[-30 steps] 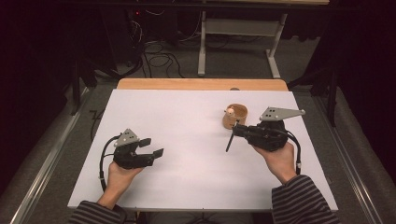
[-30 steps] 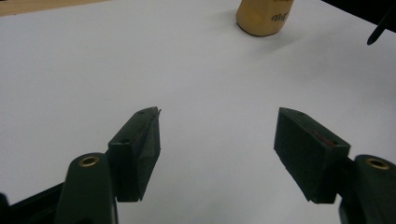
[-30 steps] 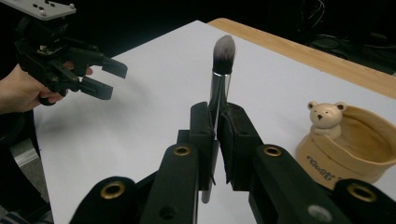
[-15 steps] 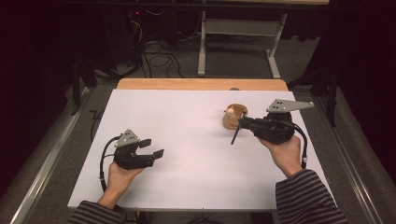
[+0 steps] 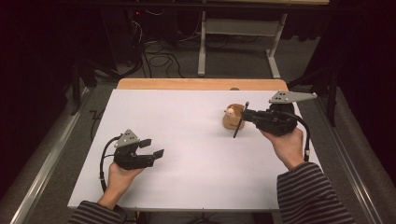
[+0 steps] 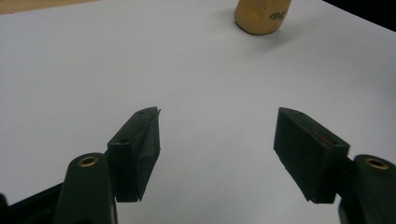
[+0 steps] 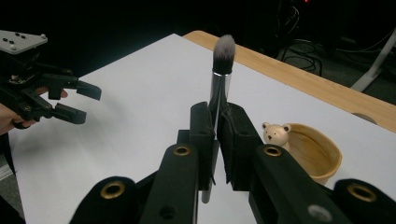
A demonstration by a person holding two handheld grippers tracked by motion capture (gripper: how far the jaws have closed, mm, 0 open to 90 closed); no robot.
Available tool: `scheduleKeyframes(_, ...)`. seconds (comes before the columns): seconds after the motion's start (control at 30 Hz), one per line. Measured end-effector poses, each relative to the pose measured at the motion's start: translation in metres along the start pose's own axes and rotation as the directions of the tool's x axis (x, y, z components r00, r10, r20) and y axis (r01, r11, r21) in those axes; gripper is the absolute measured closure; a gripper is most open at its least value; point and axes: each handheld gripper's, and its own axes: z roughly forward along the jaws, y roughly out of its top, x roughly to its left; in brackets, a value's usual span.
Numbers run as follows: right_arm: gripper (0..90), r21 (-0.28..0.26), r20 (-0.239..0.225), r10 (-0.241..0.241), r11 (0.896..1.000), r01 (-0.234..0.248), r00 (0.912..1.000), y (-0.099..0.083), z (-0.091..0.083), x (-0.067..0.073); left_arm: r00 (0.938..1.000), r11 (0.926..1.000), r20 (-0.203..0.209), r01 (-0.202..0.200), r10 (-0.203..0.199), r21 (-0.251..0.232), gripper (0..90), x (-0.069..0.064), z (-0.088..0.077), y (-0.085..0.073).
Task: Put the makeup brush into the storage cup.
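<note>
Brush [image 7: 219,88] sat clamped upright in my right jaws [image 7: 215,140], bristles at twelve o'clock (grey-tipped), just beside the wooden bear bowl [image 5: 232,117] at three o'clock on the white tabletop [image 5: 187,130]. My left jaws [image 6: 217,140] stood wide, holding nothing.

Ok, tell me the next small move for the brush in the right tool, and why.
Probably carry the makeup brush over the wooden bear cup and lower it in. The right tool is shut on the brush's handle, bristles pointing away, and the cup sits open and upright just beside it. The left tool rests open, apart from both.
</note>
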Motion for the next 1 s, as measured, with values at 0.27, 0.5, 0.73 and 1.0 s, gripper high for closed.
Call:
scheduleKeyframes(0.27, 85.4, -0.002, 0.026, 0.001, 1.000, -0.001, 0.9997, 0.010, 0.001, -0.007, 1.0000, 1.0000, 0.003, -0.004, 0.004, 0.005, 32.0, -0.001, 0.001, 0.000)
scheduleKeyframes(0.5, 85.4, 0.007, 0.050, -0.011, 1.000, 0.010, 0.9987, 0.018, 0.003, -0.012, 0.9999, 0.9999, 0.008, -0.007, 0.007, 0.013, 32.4, -0.001, 0.002, 0.000)
scheduleKeyframes(0.73, 85.4, 0.024, 0.074, -0.012, 1.000, 0.010, 0.9972, 0.024, 0.006, -0.017, 1.0000, 0.9998, 0.006, -0.007, 0.007, 0.016, 32.4, -0.001, 0.002, 0.000)
scheduleKeyframes(1.0, 85.4, 0.014, 0.094, 0.002, 1.000, -0.003, 0.9956, 0.030, 0.007, -0.025, 0.9998, 0.9996, 0.016, -0.015, 0.015, 0.025, 33.2, -0.002, 0.003, 0.000)
